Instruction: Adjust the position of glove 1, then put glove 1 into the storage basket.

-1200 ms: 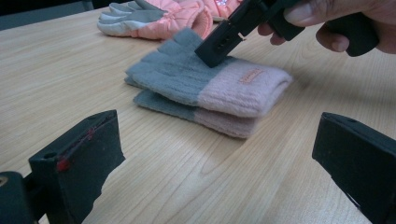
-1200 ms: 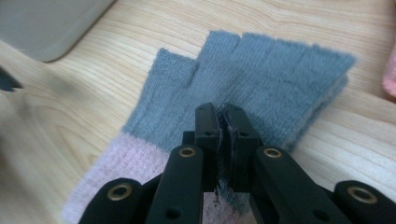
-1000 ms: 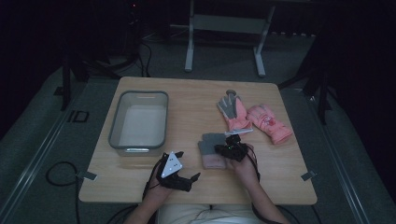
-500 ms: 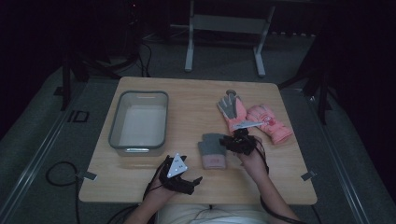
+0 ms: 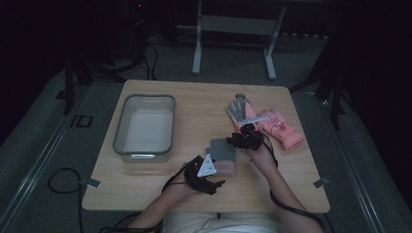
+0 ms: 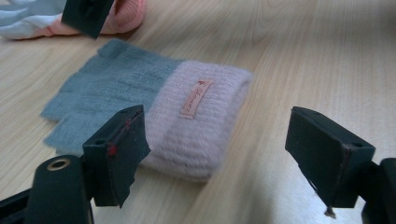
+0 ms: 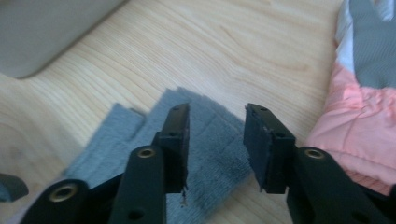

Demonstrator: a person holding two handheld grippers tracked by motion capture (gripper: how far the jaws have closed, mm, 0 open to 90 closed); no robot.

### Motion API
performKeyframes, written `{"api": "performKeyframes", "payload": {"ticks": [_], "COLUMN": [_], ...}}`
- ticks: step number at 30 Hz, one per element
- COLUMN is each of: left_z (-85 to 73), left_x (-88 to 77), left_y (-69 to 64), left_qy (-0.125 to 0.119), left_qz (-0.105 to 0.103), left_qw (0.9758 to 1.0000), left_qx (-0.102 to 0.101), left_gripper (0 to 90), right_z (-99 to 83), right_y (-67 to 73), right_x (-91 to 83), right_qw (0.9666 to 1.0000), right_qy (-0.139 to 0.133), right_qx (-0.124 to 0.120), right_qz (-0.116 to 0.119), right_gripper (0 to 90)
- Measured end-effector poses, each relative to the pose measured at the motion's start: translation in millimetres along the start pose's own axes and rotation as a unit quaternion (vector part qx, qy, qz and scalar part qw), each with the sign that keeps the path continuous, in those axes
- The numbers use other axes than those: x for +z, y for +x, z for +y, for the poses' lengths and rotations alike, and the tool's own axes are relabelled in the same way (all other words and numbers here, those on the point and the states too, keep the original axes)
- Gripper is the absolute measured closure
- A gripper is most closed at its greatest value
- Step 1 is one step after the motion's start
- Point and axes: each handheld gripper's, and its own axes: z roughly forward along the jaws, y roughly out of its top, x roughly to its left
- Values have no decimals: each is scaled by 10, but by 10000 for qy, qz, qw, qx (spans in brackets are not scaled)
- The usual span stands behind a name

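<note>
Judging from the high view, the work in hand looked like gathering gloves toward the tub (image 5: 144,127), and the knit glove (image 5: 223,155) lay flat on the surface (image 5: 194,104) between both grippers. Left gripper (image 5: 214,183) sat just below the glove's pink cuff; right gripper (image 5: 239,141) hovered at its grey finger end, with the pink ski gloves (image 5: 272,125) just beyond. Doing this well meant, I'd say, taking the thick cuff squarely and lifting without dragging the ski pair along.

Switching to the left gripper view, the knit glove (image 6: 154,105) lay ahead, cuff toward the camera. Left fingers (image 6: 122,151) stood wide apart and gripped nothing; they had just been narrowing, with one pad in front of the cuff's near edge, whether touching I couldn't tell. Centring the cuff between both pads before squeezing seemed the smart play.

Over to the right gripper view: right fingers (image 7: 177,140) were parted and had just been spreading, above the grey end of the glove (image 7: 205,140), pinching nothing. A ski glove (image 7: 359,116) lay close at the right.
</note>
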Motion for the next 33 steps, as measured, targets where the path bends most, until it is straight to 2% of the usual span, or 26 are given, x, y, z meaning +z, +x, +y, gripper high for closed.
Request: {"api": "performKeyframes", "payload": {"ticks": [2, 5, 6, 7, 9, 12, 14, 16, 18, 19, 21, 23, 26, 27, 28, 32, 33], "left_z": [22, 50, 60, 60, 52, 52, 47, 19, 9, 14, 18, 21, 59, 59, 90, 144, 176], "left_x": [27, 73, 121, 121, 154, 183, 202, 232, 232, 235, 241, 243, 207, 207, 189, 167, 141], "left_y": [31, 64, 57, 57, 50, 50, 43, 34, 21, 19, 12, 11, 51, 51, 81, 107, 110], "left_qy": [-1, 15, 205, 205, 324, 448, 520, 644, 599, 627, 627, 640, 604, 604, 614, 668, 725], "left_qz": [8, -2, -8, -8, -21, 77, 203, 240, 323, 389, 415, 422, 334, 334, 267, 147, 130], "left_qw": [9999, 9993, 9982, 9982, 9971, 9950, 9933, 9914, 9912, 9902, 9894, 9894, 9924, 9924, 9937, 9946, 9943], "left_qx": [160, 377, 560, 560, 687, 886, 1014, 1113, 1137, 1183, 1242, 1235, 1018, 1018, 897, 784, 777], "left_gripper": [291, 324, 324, 324, 324, 320, 321, 321, 326, 385, 422, 467, 571, 604, 644, 685, 688], "right_z": [-5, -14, -23, -23, -65, -88, -83, -84, -90, -106, -121, -128, -135, -133, -131, -126, -119], "right_y": [-20, -49, -55, -55, -72, -118, -117, -108, -106, -95, -92, -92, -83, -83, -78, -62, -59], "right_x": [67, 174, 208, 208, 289, 314, 319, 320, 323, 323, 320, 319, 310, 311, 313, 311, 299], "right_qw": [9999, 9996, 9994, 9994, 9986, 9988, 9986, 9985, 9986, 9988, 9990, 9991, 9988, 9985, 9981, 9977, 9972], "right_qy": [107, 276, 339, 339, 504, 496, 528, 546, 524, 473, 436, 411, 422, 440, 459, 473, 467], "right_qx": [-21, -56, -64, -64, -138, -40, -69, -72, -79, -104, -107, -97, -62, -29, 38, 171, 244], "right_qz": [-19, -6, 0, 0, -34, 40, 43, 24, 18, 11, 43, 59, 234, 313, 400, 451, 536], "right_gripper": [556, 507, 497, 497, 463, 416, 410, 408, 408, 414, 438, 453, 587, 631, 684, 724, 734]}}
